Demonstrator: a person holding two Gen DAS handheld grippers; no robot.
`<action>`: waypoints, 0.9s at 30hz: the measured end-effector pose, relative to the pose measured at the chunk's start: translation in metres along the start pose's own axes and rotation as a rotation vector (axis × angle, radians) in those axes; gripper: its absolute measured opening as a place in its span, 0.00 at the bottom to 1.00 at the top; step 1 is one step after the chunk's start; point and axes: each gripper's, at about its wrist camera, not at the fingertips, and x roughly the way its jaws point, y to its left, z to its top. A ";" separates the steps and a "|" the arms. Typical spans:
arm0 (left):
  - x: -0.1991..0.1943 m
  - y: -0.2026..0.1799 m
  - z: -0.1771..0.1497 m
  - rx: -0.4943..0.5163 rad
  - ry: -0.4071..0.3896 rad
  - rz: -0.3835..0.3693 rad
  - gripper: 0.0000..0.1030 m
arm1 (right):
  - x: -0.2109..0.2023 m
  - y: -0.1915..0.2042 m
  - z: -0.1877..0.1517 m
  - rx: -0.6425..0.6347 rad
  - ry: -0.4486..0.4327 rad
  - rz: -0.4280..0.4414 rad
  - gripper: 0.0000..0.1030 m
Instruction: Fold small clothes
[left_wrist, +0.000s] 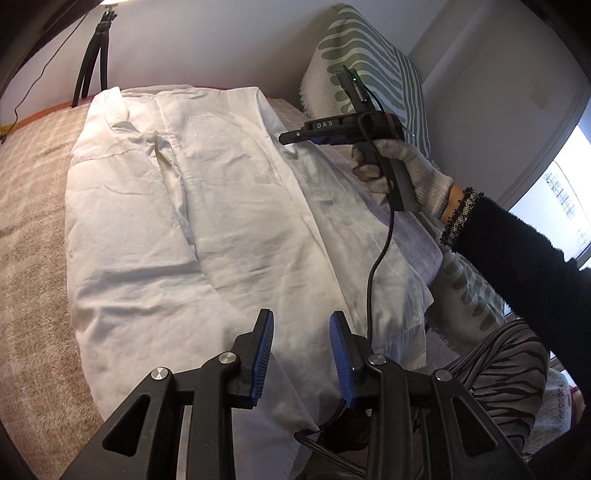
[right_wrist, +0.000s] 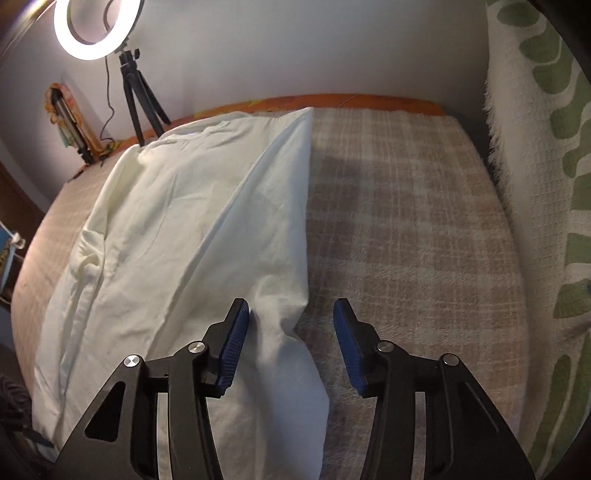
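A white garment (left_wrist: 184, 221) lies spread lengthwise on the bed, its sides folded in toward the middle. My left gripper (left_wrist: 303, 317) hovers open over the near end, with only flat cloth below its blue pads (left_wrist: 263, 354). In the right wrist view the garment (right_wrist: 177, 221) fills the left half. Its straight right edge runs down between the jaws of my open right gripper (right_wrist: 291, 306). The left pad (right_wrist: 232, 343) is beside a raised fold, and the right pad (right_wrist: 349, 347) is over bare blanket. The left wrist view shows the right gripper (left_wrist: 291, 137) in a gloved hand (left_wrist: 402, 166), above the garment's right side.
A beige plaid blanket (right_wrist: 406, 221) covers the bed. A green-and-white patterned cushion (right_wrist: 535, 147) stands along the right. A ring light (right_wrist: 98, 29) on a tripod (right_wrist: 142, 107) is at the far left corner. A black cable (left_wrist: 380, 251) hangs over the cloth.
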 end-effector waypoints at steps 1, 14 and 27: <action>0.002 0.002 0.001 -0.006 0.005 -0.005 0.31 | 0.000 0.000 -0.001 0.005 0.000 0.036 0.22; 0.009 0.004 0.003 -0.019 0.024 -0.019 0.30 | 0.002 0.000 0.020 -0.096 -0.026 -0.163 0.13; 0.003 -0.004 -0.004 0.011 -0.001 0.025 0.30 | 0.029 0.050 0.007 -0.232 -0.034 -0.163 0.14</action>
